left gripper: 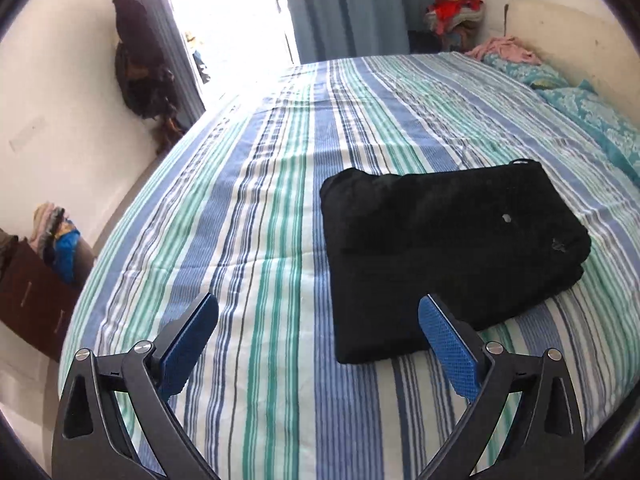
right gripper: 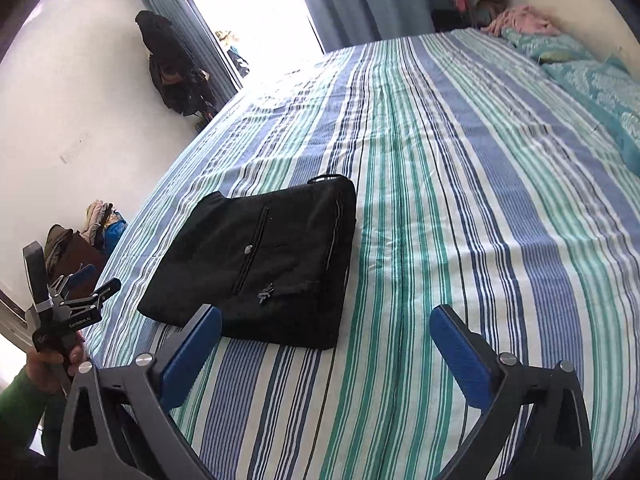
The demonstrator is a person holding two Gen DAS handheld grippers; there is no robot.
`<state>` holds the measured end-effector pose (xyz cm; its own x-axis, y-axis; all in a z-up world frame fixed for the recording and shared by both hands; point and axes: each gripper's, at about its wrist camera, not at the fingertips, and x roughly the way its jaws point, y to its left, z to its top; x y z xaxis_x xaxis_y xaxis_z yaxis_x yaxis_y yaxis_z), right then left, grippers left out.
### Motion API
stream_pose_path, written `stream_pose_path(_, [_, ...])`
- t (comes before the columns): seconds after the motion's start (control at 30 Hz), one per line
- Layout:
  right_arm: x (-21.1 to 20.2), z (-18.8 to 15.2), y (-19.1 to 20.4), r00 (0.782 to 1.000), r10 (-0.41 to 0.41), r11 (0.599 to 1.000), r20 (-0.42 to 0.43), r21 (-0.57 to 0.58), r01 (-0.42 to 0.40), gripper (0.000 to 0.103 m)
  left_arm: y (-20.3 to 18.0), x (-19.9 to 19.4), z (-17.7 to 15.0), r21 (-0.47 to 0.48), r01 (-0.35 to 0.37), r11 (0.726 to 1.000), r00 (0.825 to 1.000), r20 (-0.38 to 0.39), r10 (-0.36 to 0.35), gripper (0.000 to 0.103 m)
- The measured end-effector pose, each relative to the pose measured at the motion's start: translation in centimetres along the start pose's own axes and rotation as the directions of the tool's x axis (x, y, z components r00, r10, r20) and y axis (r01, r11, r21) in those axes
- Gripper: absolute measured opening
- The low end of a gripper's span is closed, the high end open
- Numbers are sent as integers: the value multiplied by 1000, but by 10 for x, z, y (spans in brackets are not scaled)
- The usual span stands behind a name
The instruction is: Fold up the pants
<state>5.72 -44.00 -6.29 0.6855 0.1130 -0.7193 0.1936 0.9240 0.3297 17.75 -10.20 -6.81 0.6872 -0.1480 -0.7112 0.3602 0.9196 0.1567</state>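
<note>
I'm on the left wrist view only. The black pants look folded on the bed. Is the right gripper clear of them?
Observer: Yes. The right gripper is open and empty, hovering near the black pants' near edge.
Operator: Any pocket details on top?
Observer: A long pocket slit with a silver button shows there.
Operator: Who's holding my gripper?
Observer: A hand in a green sleeve holds the left gripper, off the striped bed's edge.
</note>
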Motion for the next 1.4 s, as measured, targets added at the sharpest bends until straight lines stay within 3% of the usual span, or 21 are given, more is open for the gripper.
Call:
stream_pose_path(0.1, [-17, -22, 30, 992, -123, 992, 10, -22, 123, 103, -14, -32, -11, -44, -31, 999, 999, 4, 31, 101])
stream_pose_path(0.23, [-36, -57, 66, 970, -243, 970, 29, -25, 244, 103, -26, -55, -24, 17, 10, 1000, 997, -70, -9, 101])
stream_pose_path(0.37, [-53, -80, 98, 968, -253, 967, 5, -29, 253, 103, -29, -73, -34, 1, 35, 999, 990, -138, -35, 101])
stream_pose_path(0.57, [-72, -99, 131, 960, -278, 959, -38, -68, 275, 103, -19, -105, -42, -24, 23, 999, 994, -104, -26, 101])
stream_pose_path(0.87, [-99, -114, 153, 963, -260, 962, -68, -98, 253, 103, -11, -128, -51, -13, 56, 998, 989, -134, -57, 101])
stream_pose_path(1.13, [-131, -123, 163, 950, -294, 949, -106, -150, 277, 103, 4, -150, -63, -21, 157, 987, 971, -181, -159, 101])
stream_pose_path(1.4, [-165, -116, 179, 967, -245, 965, -70, -110, 236, 103, 8, -169, -62, -31, 71, 997, 985, -155, -75, 101])
